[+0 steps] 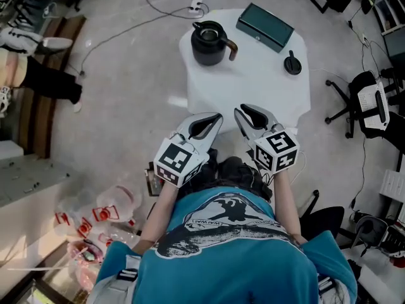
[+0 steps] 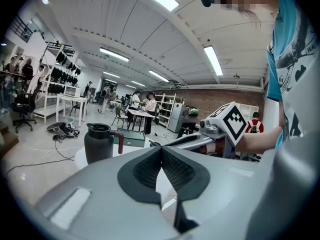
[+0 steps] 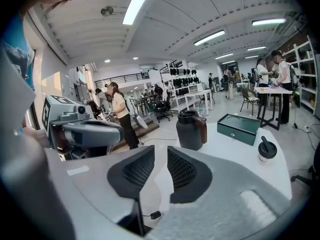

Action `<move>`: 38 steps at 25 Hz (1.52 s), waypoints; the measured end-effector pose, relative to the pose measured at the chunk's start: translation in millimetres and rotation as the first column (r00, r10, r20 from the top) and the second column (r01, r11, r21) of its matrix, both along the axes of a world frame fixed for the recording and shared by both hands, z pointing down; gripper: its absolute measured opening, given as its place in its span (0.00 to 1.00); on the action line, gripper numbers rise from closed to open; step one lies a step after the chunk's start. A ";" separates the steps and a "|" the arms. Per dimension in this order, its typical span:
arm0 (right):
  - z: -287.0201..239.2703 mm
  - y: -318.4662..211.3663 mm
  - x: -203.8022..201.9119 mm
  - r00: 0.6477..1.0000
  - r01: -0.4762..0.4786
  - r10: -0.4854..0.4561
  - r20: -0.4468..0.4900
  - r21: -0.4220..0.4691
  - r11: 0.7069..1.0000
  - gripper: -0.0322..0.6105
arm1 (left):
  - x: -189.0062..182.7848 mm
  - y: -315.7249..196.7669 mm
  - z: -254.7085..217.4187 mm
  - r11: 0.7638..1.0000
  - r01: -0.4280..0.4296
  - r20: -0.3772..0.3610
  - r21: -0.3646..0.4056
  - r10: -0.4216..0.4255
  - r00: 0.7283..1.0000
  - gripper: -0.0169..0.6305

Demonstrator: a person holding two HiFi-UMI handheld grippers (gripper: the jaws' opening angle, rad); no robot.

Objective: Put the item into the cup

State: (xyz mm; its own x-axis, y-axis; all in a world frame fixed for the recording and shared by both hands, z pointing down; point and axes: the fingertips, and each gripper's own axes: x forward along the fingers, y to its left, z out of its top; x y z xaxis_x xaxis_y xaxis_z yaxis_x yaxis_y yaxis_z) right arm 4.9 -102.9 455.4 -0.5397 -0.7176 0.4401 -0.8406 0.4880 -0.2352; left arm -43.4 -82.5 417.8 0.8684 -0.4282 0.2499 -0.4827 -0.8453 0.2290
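The left tool (image 2: 161,151) is closed on nothing and the right tool (image 3: 160,159) stands narrowly apart, also empty, both at the near edge of the white worktop (image 1: 253,84), where the small black-topped cup (image 1: 292,63) sits at the right, unobstructed, apart from the black jug (image 1: 209,42) and the green box (image 1: 265,26).

Black jug (image 1: 209,43), green box (image 1: 265,26), white table (image 1: 253,87)
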 end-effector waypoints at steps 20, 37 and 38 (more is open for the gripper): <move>-12.3 91.7 108.3 0.957 -0.273 0.267 0.109 0.039 0.961 0.09 | 106.9 67.1 -17.4 0.979 -0.203 -0.040 -0.002 0.203 0.978 0.04; -4.4 163.0 156.7 0.919 -0.384 0.374 0.127 0.066 0.921 0.05 | 155.9 133.9 2.9 0.933 -0.356 0.064 0.046 0.353 0.934 0.04; -4.4 165.3 157.8 0.918 -0.385 0.375 0.129 0.067 0.921 0.05 | 156.9 135.8 3.4 0.932 -0.359 0.065 0.045 0.356 0.932 0.04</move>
State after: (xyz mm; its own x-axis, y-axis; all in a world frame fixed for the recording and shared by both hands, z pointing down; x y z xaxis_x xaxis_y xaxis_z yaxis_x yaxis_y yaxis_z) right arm 162.6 62.4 451.0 -0.2604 -0.9116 0.3180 -0.9377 0.1604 -0.3080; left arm 113.4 53.3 421.2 0.9523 -0.1065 0.2860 -0.1568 -0.9747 0.1592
